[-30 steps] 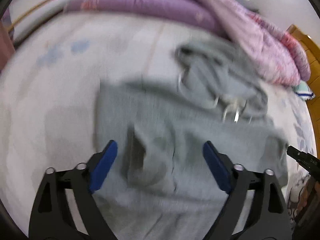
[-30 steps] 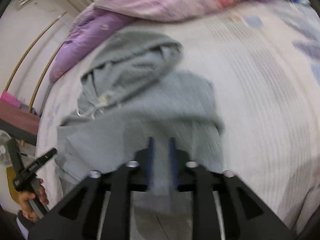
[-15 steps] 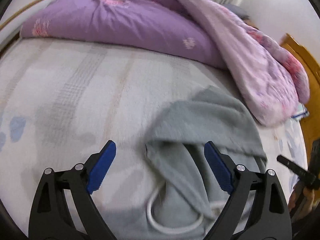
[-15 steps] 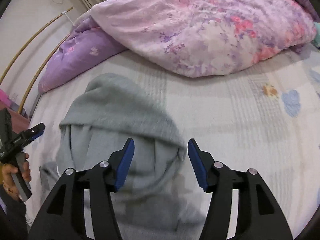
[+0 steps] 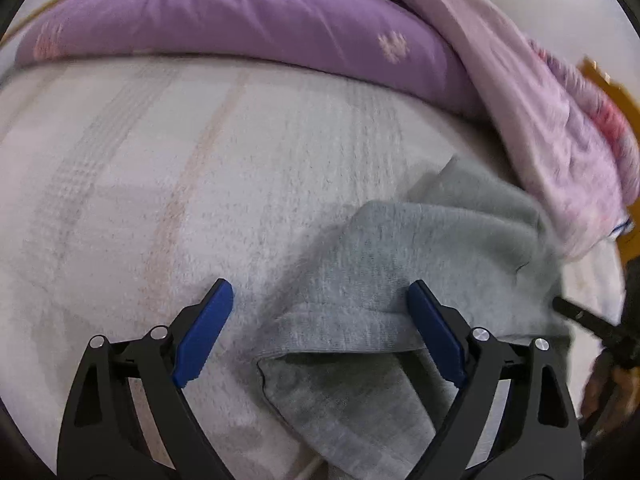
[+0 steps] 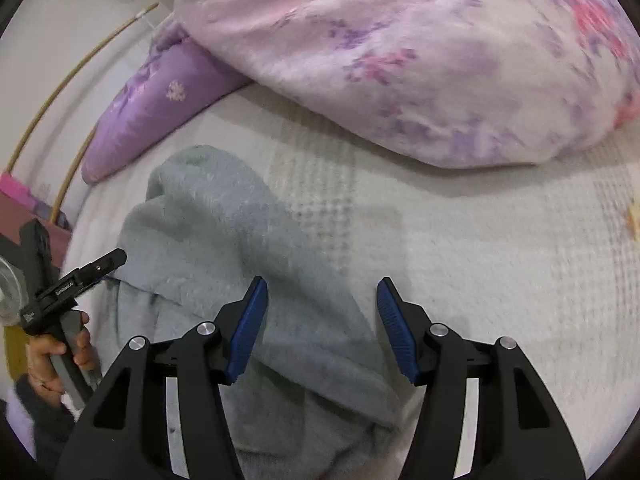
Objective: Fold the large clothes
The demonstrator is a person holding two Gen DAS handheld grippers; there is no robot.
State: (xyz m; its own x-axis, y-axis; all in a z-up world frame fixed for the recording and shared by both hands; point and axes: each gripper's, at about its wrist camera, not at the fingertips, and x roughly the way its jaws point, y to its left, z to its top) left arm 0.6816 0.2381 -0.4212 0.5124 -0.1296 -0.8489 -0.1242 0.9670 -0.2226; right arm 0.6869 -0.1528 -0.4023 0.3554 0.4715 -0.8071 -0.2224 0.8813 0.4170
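Now grey hoodie [image 5: 420, 248] lies lower right of left view, hood [image 6: 208, 216] left of centre in right view, on white bedspread [image 5: 160, 168]. Left gripper [image 5: 320, 332] wide, empty; right gripper [image 6: 320, 328] wide, empty. Fabric likely soft, thick, floppy; pinch hood rim.

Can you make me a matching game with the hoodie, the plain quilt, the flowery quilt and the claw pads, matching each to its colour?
Things:
1. hoodie
2. plain quilt
3. flowery quilt
4. claw pads

Colours:
A. blue
B. pale pink with flowers
C. grey
D. purple

Pairs: 1-C, 2-D, 3-B, 4-A
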